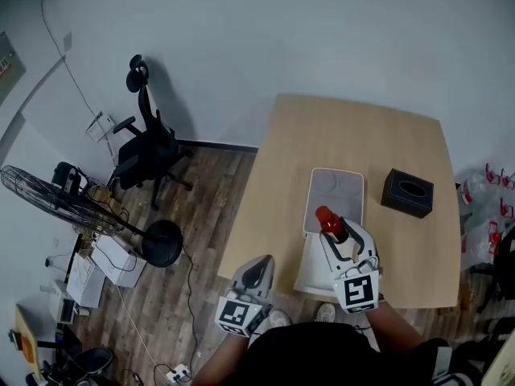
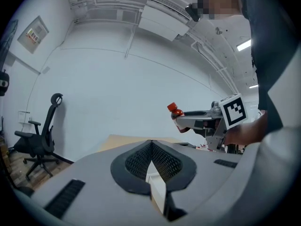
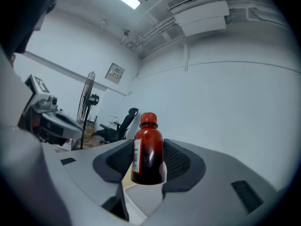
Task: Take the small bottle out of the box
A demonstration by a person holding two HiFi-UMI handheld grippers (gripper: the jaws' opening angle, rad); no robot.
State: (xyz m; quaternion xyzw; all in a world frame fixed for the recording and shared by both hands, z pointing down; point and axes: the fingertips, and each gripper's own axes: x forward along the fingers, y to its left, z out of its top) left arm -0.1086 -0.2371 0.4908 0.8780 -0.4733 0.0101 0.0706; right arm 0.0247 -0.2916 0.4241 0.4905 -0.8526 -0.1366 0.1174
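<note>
A small red-brown bottle [image 1: 329,223] with a red cap stands upright between the pads of my right gripper [image 1: 339,236], lifted above the open white box [image 1: 335,178] on the wooden table [image 1: 354,131]. In the right gripper view the bottle [image 3: 148,150] fills the gap of the right gripper [image 3: 148,163], with the pads pressing its sides. My left gripper [image 1: 258,267] hovers at the table's front left edge, left of the box; its jaws are shut with nothing between them [image 2: 150,160]. From the left gripper view the bottle [image 2: 175,111] shows held up in the air.
A black tissue box [image 1: 407,192] sits on the table to the right of the white box. Off the table to the left stand an office chair [image 1: 150,146] and a floor fan [image 1: 58,198] on the wooden floor. Red-capped bottles [image 1: 497,185] lie beyond the right edge.
</note>
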